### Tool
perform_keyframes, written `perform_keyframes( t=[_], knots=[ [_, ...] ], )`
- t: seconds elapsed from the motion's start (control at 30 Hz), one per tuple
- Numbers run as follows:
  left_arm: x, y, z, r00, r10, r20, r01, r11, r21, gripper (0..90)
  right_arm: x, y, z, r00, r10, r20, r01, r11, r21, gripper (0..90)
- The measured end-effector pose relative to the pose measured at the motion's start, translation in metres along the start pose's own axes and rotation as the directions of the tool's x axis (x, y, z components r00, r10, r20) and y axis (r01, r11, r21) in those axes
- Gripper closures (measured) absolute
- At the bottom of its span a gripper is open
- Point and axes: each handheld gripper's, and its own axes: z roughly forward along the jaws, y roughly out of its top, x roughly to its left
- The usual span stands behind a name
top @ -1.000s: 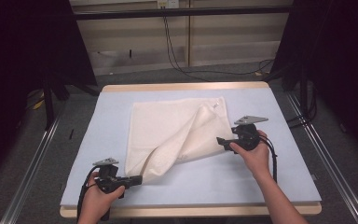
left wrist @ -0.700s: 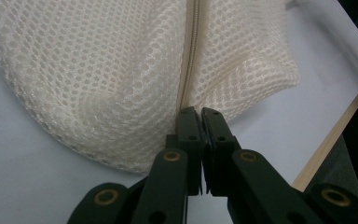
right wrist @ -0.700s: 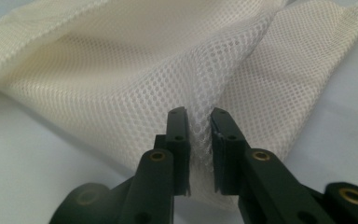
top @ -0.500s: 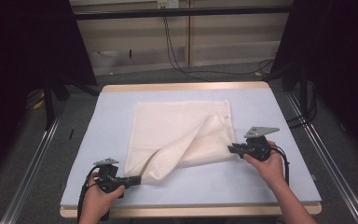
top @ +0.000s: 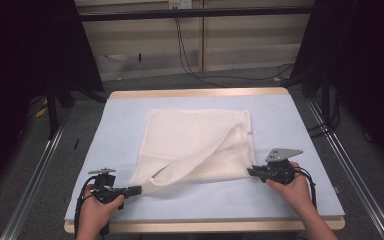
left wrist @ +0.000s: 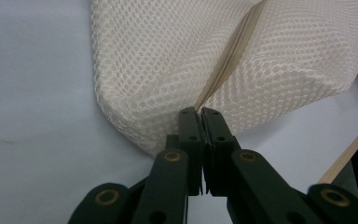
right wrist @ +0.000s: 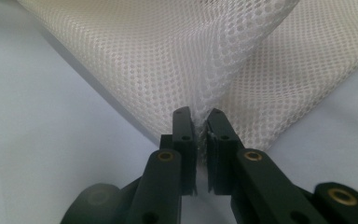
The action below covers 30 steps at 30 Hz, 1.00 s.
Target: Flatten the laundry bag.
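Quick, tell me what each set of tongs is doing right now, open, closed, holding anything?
Left tongs: closed, pinching the mesh cloth at its tan seam.
Right tongs: closed, pinching an edge of the same mesh cloth.

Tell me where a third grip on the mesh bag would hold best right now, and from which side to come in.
Take the mesh bag at its far right corner, beside the zipper end, coming in from the table's far right. That corner lies flat and free; the left gripper and right gripper are already clamped on the near corners, probably leaving the near edge taut.
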Motion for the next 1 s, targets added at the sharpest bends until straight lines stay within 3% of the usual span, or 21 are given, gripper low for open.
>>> perform_keyframes(
  t=[0.3,0.43,0.6,0.67,0.8,0.87,1.0],
  knots=[
    [-0.007,0.009,0.003,0.9986,0.044,0.027,-0.043,0.9978,-0.051,84.0,0.002,-0.001,0.001,0.9998,-0.019,0.002,0.019,1.000,0.011,83.5],
    [-0.007,0.013,-0.001,0.9979,0.055,0.033,-0.052,0.9949,-0.087,75.7,0.002,-0.001,0.001,0.9996,-0.026,0.004,0.026,1.000,0.015,83.5],
    [-0.006,0.022,-0.008,0.9979,0.064,0.007,-0.062,0.9834,-0.170,64.6,0.004,-0.001,0.001,0.9994,-0.034,0.011,0.034,0.999,0.019,83.5],
    [-0.005,0.028,-0.008,0.9963,0.086,0.012,-0.082,0.9812,-0.174,63.5,0.004,-0.001,0.001,0.9994,-0.032,0.012,0.032,0.999,0.019,83.4],
    [-0.012,0.042,0.004,0.9936,0.103,0.046,-0.093,0.9788,-0.182,58.1,0.004,-0.002,0.001,0.9994,-0.032,0.011,0.032,0.999,0.019,83.4],
    [-0.017,0.049,0.014,0.9881,0.143,0.056,-0.132,0.9769,-0.168,55.4,0.004,-0.002,0.001,0.9994,-0.032,0.011,0.032,0.999,0.017,83.4],
    [-0.027,0.063,0.037,0.9801,0.174,0.096,-0.157,0.9745,-0.160,47.2,0.004,-0.002,0.001,0.9994,-0.032,0.010,0.032,0.999,0.017,83.2]
  ],
)
